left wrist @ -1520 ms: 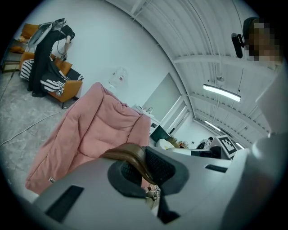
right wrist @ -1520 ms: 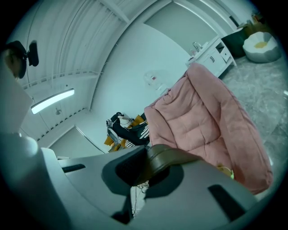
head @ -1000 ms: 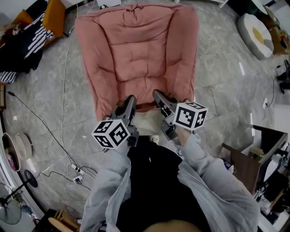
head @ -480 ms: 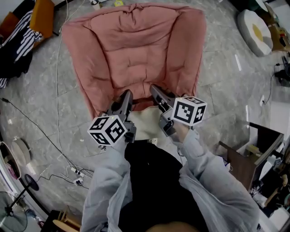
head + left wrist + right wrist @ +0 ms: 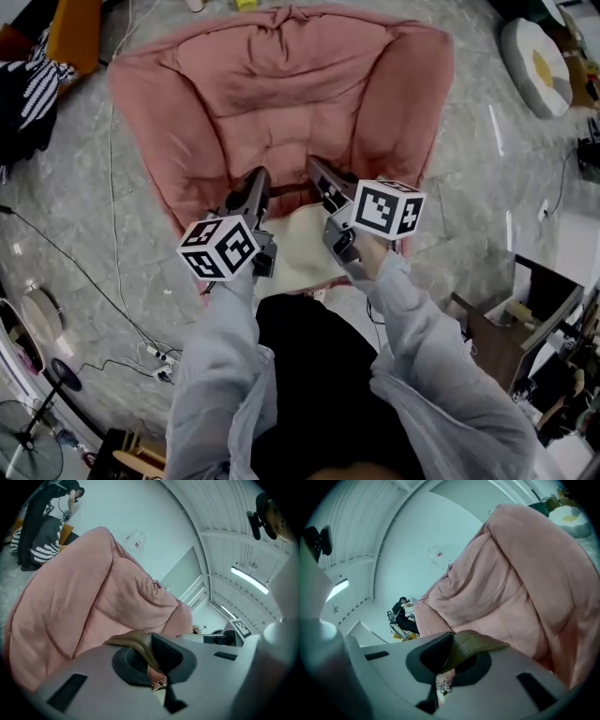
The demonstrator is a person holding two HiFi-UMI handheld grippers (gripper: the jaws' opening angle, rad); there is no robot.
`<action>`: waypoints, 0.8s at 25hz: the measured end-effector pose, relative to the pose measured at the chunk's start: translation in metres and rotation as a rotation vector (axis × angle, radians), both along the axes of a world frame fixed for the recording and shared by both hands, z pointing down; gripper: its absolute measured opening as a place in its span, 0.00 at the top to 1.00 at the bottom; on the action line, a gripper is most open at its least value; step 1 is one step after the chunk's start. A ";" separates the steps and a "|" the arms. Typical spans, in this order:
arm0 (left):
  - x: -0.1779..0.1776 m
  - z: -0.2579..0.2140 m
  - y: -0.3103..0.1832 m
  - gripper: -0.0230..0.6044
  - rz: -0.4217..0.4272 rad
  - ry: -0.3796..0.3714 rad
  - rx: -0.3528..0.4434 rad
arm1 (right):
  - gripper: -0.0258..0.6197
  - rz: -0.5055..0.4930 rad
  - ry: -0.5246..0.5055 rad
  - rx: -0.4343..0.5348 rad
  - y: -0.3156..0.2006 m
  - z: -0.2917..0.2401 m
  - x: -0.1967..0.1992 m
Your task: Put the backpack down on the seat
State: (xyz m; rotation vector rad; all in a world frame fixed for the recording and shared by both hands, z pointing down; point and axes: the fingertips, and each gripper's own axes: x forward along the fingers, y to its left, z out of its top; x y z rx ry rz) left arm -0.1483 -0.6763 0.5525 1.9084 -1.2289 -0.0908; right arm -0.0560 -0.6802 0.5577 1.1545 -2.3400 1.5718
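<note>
A cream backpack (image 5: 293, 248) hangs between my two grippers, just above the front edge of the pink padded seat (image 5: 281, 94). My left gripper (image 5: 251, 187) is shut on a tan strap (image 5: 136, 643) of the backpack. The right gripper (image 5: 321, 178) is shut on an olive-brown strap (image 5: 476, 643). In both gripper views the strap runs through the shut jaws, with a small metal ring below it and the pink seat (image 5: 79, 606) (image 5: 525, 588) filling the background. Most of the backpack is hidden behind the grippers and my arms.
Cables (image 5: 112, 281) trail over the grey marble floor on the left. Striped clothes (image 5: 33, 89) lie at the upper left. A round white cushion (image 5: 537, 66) lies at the upper right, an open box (image 5: 525, 300) at the right. A person (image 5: 404, 616) works far off.
Both grippers and the backpack have moved forward, from in front of the seat to over its front edge. The jaws stay shut on the straps.
</note>
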 end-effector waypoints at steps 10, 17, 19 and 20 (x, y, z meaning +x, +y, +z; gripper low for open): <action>0.006 0.088 -0.043 0.94 0.035 -0.050 -0.080 | 0.95 0.043 0.095 -0.078 -0.045 0.082 0.007; 0.019 0.133 -0.029 0.94 0.072 -0.114 -0.138 | 0.95 0.065 0.185 -0.176 -0.021 0.134 0.018; 0.023 0.140 -0.021 0.94 0.076 -0.117 -0.156 | 0.95 0.073 0.194 -0.205 -0.012 0.143 0.023; 0.025 0.143 -0.017 0.94 0.076 -0.114 -0.162 | 0.95 0.079 0.194 -0.217 -0.008 0.147 0.025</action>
